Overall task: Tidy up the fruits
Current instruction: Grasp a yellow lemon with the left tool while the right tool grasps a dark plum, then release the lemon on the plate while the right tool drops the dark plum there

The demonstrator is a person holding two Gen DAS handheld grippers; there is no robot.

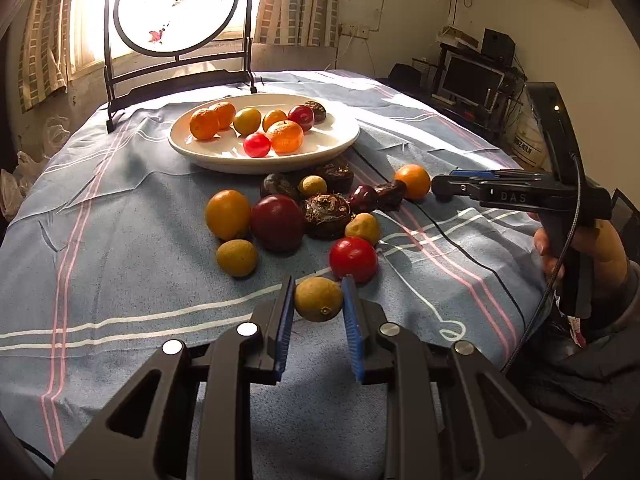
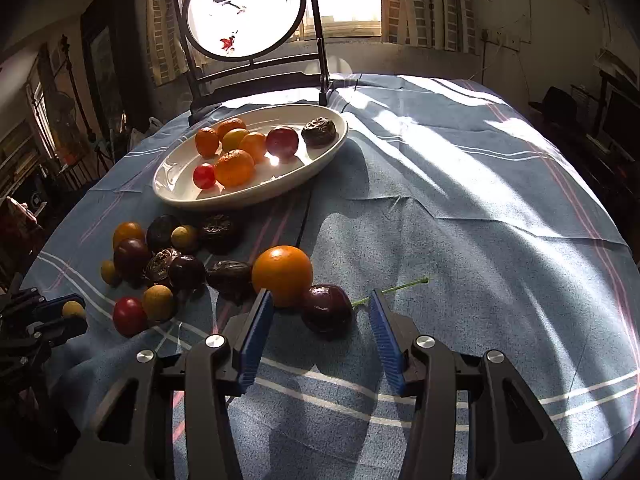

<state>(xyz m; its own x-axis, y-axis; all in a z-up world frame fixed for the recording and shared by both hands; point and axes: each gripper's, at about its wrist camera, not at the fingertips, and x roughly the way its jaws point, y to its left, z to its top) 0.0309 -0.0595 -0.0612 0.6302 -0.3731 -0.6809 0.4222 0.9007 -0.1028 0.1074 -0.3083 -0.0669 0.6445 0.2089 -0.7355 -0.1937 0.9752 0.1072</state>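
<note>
**Fruit on the blue cloth and on the white plate**

Close to the left camera, a small yellow-brown fruit (image 1: 319, 299) is squeezed between the blue pads (image 1: 351, 320) of the left gripper (image 1: 318, 304). Both pads are pressed against its sides, so this fruit is held tight.

Close to the right camera, a dark purple fruit (image 2: 327, 311) with a green stem (image 2: 390, 290) is seen between the fingers of the right gripper (image 2: 322, 312). It lies on the cloth. Gaps are left on both sides of it, so it is not yet pinched. An orange fruit (image 2: 282, 275) is found just behind it, touching it, beside the left finger.

Farther out, a heap of loose fruit is spread on the striped blue tablecloth (image 1: 120, 240). A red tomato (image 1: 353, 259) is seen just behind the held fruit. A big dark red fruit (image 1: 277, 222), a brown knobbly bulb (image 1: 327, 216) and an orange-yellow fruit (image 1: 227, 214) are packed close together behind that.

Beyond the heap, a white plate (image 1: 200, 156) is set on the cloth. Orange fruits, a small red tomato (image 1: 257, 145), a dark red fruit and one dark bulb are kept inside it.

At the far edge of the table, a round picture screen (image 1: 176, 4) in a dark frame is stood before the bright window.
</note>
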